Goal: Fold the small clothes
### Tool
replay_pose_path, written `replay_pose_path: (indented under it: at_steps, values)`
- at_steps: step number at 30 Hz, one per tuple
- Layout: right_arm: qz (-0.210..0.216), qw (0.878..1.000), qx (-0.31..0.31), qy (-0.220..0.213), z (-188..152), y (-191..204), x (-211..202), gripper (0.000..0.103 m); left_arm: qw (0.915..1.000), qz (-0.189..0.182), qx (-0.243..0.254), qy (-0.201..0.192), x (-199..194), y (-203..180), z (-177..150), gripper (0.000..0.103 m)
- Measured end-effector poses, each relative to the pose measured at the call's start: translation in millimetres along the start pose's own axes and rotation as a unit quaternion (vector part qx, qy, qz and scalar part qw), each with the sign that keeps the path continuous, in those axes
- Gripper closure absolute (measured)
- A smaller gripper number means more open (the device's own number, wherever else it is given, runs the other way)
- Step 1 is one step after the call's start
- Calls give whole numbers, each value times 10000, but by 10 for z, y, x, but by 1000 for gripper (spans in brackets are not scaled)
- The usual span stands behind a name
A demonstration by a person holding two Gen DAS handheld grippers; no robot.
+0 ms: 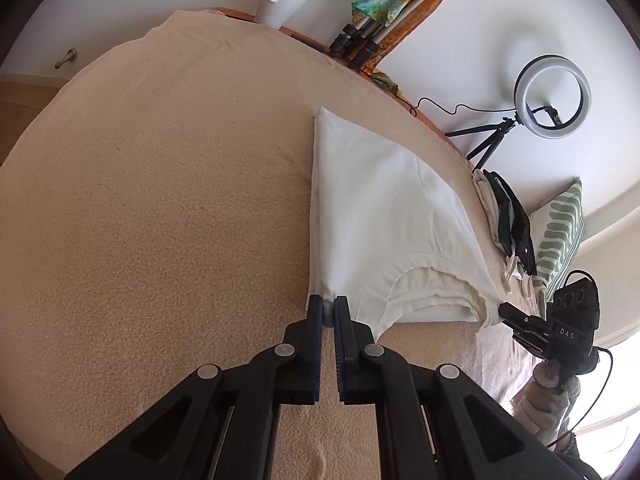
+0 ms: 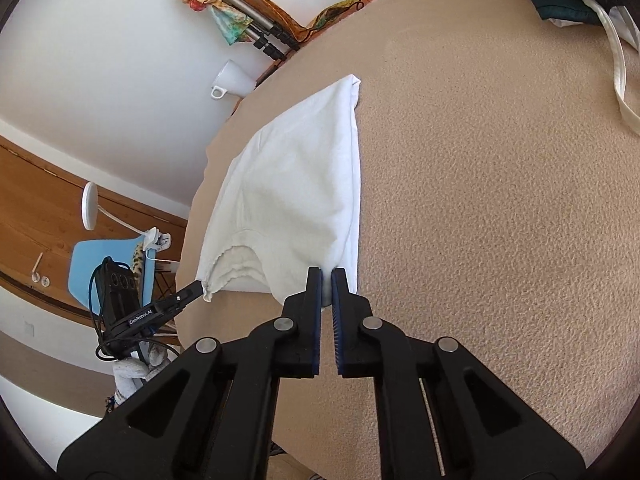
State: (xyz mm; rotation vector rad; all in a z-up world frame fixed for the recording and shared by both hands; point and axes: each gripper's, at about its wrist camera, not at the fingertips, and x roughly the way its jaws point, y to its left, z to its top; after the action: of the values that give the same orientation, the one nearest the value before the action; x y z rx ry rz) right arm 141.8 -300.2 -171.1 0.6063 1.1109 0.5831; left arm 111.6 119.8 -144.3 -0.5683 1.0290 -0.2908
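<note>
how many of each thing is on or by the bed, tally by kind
white t-shirt: 1
pile of other clothes: 1
white mug: 1
ring light: 1
patterned cushion: 1
hand-held gripper, left and right: 2
total: 7

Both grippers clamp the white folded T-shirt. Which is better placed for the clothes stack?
Probably right: the right gripper holds the white folded T-shirt corner nearer the dark-and-cream clothes stack; the left gripper holds the far corner.

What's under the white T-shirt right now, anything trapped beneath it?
The white T-shirt lies folded on the beige blanket; only blanket shows around its edges. Both tongs, left and right, pinch its near corners. Whatever lies beneath the folded layers is covered.
</note>
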Motion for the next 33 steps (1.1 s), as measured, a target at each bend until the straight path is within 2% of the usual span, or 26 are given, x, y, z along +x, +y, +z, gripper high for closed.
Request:
replay_pose_path:
  at_steps: [3,6,10,13,14,16,19,25,28,31,33]
  values:
    - [232,9995,-4,-196,64,63,-148,97,9996,-185,-32,-217,-147,-30,67,101]
    - [281,9992,-141,-259,78,155,-211,97,9998,-6,49,-168,-108,-16,60,101]
    - [-354,9977,-565,108,-28,201,3,97,9986,428,256,162,69,-17,-59,100]
    - [-855,9920,-902,230,-49,226,77,96,9966,670,481,47,7,-68,-65,80]
    - [-847,9916,-948,236,-25,227,61,95,9963,703,498,-57,-45,-76,-43,79]
    - [-749,9925,-949,153,43,238,-18,89,9968,628,437,-233,-138,-77,38,76]
    - [-596,9936,-939,-208,199,255,-191,64,9965,590,349,-477,-221,-93,183,75]
    - [-452,9920,-928,-732,518,375,-245,64,9941,593,554,-715,-104,-412,459,75]
    - [-572,9888,-1163,-741,615,536,-116,64,9931,601,650,-774,31,-581,593,75]
    - [-573,9865,-1358,-707,720,683,41,64,9949,413,520,-755,198,-709,728,75]
    - [-579,9846,-1488,-707,799,749,148,65,9949,310,601,-752,321,-827,821,75]
